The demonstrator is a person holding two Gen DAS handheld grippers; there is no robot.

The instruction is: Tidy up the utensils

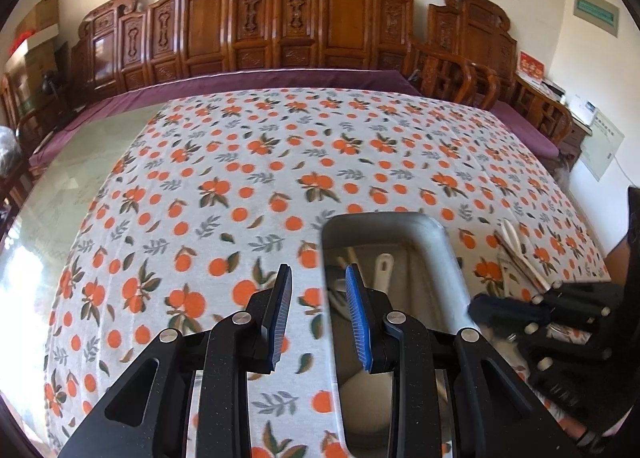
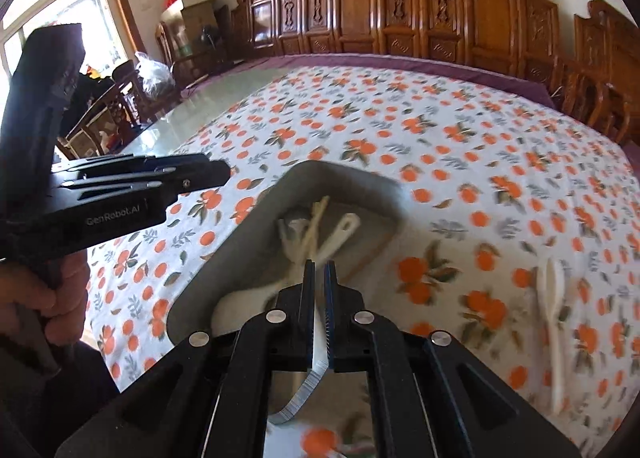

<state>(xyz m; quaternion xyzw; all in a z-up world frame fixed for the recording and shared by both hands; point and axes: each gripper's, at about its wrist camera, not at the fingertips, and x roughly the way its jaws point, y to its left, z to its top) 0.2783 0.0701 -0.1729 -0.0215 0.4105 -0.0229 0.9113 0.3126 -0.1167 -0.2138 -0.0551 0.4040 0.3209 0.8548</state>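
Note:
A grey metal tray (image 1: 444, 250) sits on the orange-print tablecloth and holds chopsticks and white spoons (image 1: 382, 268). My left gripper (image 1: 318, 286) is open and empty, hovering at the tray's left rim. My right gripper (image 2: 319, 272) is shut on a metal utensil (image 2: 308, 386), whose ridged handle end shows between the fingers, above the tray (image 2: 360, 178). White spoons (image 2: 340, 234) and chopsticks (image 2: 316, 218) lie in the tray. A white spoon (image 2: 554, 298) lies on the cloth to the right. In the left wrist view the right gripper's body (image 1: 560, 306) is at the right.
More utensils (image 1: 520, 254) lie on the cloth right of the tray. The table (image 1: 80, 178) has a glass top beyond the cloth. Carved wooden chairs (image 1: 280, 26) line the far edge. The left gripper's body (image 2: 120, 194) and the hand holding it show in the right wrist view.

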